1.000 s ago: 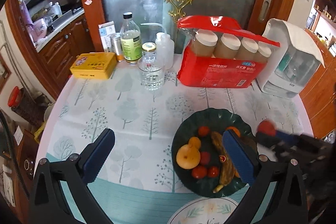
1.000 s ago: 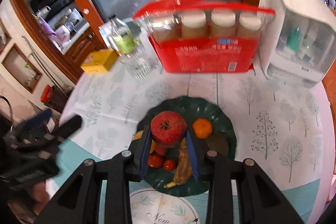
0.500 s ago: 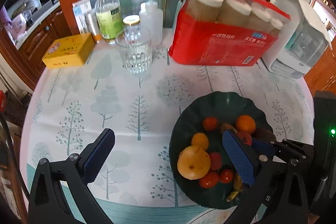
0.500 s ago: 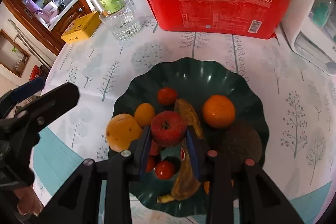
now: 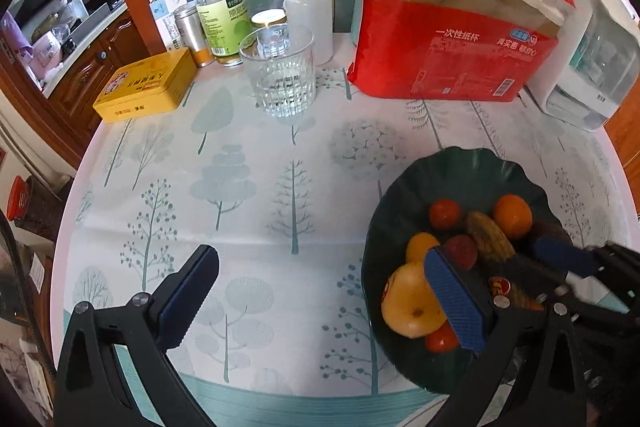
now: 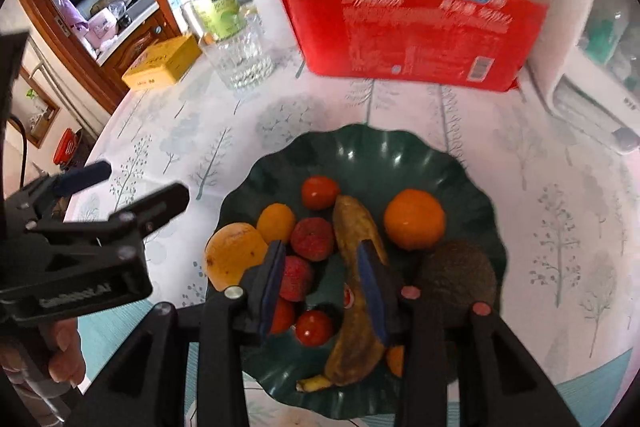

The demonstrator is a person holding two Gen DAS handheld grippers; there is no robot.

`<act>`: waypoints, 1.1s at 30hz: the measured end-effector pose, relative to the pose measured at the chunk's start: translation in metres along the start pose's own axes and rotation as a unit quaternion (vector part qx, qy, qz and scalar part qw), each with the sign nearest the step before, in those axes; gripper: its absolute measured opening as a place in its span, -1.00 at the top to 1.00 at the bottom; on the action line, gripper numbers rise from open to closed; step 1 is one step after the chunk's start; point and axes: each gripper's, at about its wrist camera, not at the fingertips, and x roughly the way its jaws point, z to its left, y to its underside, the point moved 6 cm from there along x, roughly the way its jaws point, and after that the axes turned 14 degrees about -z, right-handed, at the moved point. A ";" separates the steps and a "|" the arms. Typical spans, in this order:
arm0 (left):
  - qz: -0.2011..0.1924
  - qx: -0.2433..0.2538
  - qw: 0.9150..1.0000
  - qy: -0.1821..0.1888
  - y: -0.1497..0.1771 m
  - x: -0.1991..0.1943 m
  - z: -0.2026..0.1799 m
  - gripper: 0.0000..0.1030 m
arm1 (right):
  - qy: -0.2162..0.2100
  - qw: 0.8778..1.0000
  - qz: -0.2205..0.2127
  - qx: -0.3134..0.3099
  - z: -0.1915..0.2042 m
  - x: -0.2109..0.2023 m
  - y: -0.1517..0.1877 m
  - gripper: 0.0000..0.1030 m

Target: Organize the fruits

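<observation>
A dark green scalloped plate (image 6: 360, 151) (image 5: 460, 167) holds several fruits: an orange (image 6: 414, 219), a browned banana (image 6: 356, 291), a yellow pear (image 6: 232, 255), small red fruits and a dark avocado (image 6: 456, 275). The red apple (image 6: 312, 239) lies in the plate just ahead of my right gripper (image 6: 322, 279), which is open and empty above the fruit. My left gripper (image 5: 320, 291) is open and empty, low over the tablecloth at the plate's left edge, its right finger over the pear (image 5: 412, 303).
At the back stand a glass of water (image 5: 280, 75), a yellow tin (image 5: 148, 85), bottles (image 5: 222, 11), a red pack of paper cups (image 5: 456, 39) and a white appliance (image 5: 592, 59). The round table's edge (image 5: 76, 187) curves at left.
My right gripper lowered the red apple into the plate and opened, letting it go. My left gripper moved forward and lower towards the plate.
</observation>
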 end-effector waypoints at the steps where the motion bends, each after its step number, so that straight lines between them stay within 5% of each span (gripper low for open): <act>1: 0.001 -0.002 1.000 0.001 0.002 -0.003 -0.001 -0.98 | 0.006 1.000 -0.006 0.005 -0.003 -0.006 0.000 0.27; 11: -0.025 -0.007 1.000 0.011 0.012 -0.070 -0.018 -0.98 | 0.020 0.998 -0.050 0.037 -0.019 -0.074 0.004 0.24; 33: -0.096 -0.021 0.995 0.010 0.091 -0.282 -0.046 -0.98 | 0.045 0.989 -0.140 0.030 -0.006 -0.275 0.080 -0.43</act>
